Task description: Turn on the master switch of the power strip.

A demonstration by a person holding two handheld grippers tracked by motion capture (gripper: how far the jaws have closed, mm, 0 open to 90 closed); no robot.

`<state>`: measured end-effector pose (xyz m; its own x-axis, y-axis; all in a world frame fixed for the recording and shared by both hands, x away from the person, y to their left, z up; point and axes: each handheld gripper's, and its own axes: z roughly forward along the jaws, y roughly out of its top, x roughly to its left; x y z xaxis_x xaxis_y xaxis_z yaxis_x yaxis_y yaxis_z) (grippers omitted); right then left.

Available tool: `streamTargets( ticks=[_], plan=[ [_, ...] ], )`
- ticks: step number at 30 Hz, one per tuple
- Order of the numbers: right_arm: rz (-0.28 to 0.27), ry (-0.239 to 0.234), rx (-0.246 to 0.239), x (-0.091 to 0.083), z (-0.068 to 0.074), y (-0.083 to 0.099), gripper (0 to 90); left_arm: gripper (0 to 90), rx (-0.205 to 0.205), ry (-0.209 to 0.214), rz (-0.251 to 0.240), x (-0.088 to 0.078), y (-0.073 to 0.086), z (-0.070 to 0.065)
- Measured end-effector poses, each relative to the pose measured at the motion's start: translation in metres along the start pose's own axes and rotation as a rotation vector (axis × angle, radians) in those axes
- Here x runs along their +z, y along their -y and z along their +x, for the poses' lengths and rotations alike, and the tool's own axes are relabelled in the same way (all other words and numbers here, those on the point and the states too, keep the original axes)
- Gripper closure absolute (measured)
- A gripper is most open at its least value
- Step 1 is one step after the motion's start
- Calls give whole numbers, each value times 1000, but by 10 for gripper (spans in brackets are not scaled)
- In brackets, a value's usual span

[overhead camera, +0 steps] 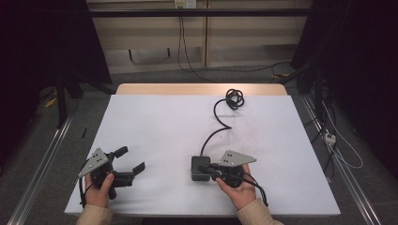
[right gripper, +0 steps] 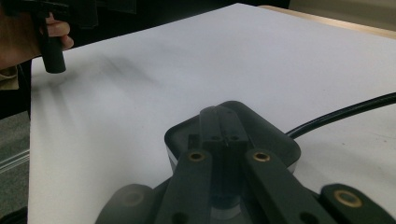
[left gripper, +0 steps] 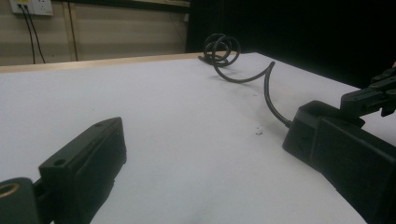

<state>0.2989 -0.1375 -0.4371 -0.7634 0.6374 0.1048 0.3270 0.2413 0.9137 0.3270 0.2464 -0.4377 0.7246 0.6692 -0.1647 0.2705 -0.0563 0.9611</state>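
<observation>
The surface (overhead camera: pixel 155 122) is a plain white sheet over a light wooden top, whose bare edge shows along the far side. Behind it the room is dim: a pale panelled wall with a socket (overhead camera: pixel 184 3) and hanging wires, grey floor, dark frames and curtains on both sides, metal rails along the floor, and a loose white cable at the right.

A dark grey power adapter (overhead camera: pixel 199 168) lies flat on the near middle of the surface, a squarish block with rounded corners. Its black cord (overhead camera: pixel 217 126) leaves the far side and runs away towards the far edge, bending once before it ends in a small coil (overhead camera: pixel 234 99) near the wooden strip. So the adapter's cord end points away from the person.

The right tongs (overhead camera: pixel 205 169) lie over the top of the adapter, jaws clenched together and pointing left across it; in the right gripper view the closed tips (right gripper: pixel 219 123) rest above the block's upper face. The left tongs (overhead camera: pixel 129 159) sit well apart at the near left, held in the left hand (overhead camera: pixel 99 192), released with jaws spread wide and nothing between them. Open white surface lies between the two.
</observation>
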Motion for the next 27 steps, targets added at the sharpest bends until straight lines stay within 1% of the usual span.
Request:
streamTargets(
  ticks=[17, 20, 27],
  plan=[
    [2, 1, -2, 0, 0, 0, 900, 33, 1, 1, 3, 0, 0, 0],
    [3, 1, -2, 0, 0, 0, 900, 33, -1, -1, -4, 0, 0, 0],
    [3, 5, -5, 0, 1, 0, 900, 33, -1, -1, -3, 0, 0, 1]
  ],
)
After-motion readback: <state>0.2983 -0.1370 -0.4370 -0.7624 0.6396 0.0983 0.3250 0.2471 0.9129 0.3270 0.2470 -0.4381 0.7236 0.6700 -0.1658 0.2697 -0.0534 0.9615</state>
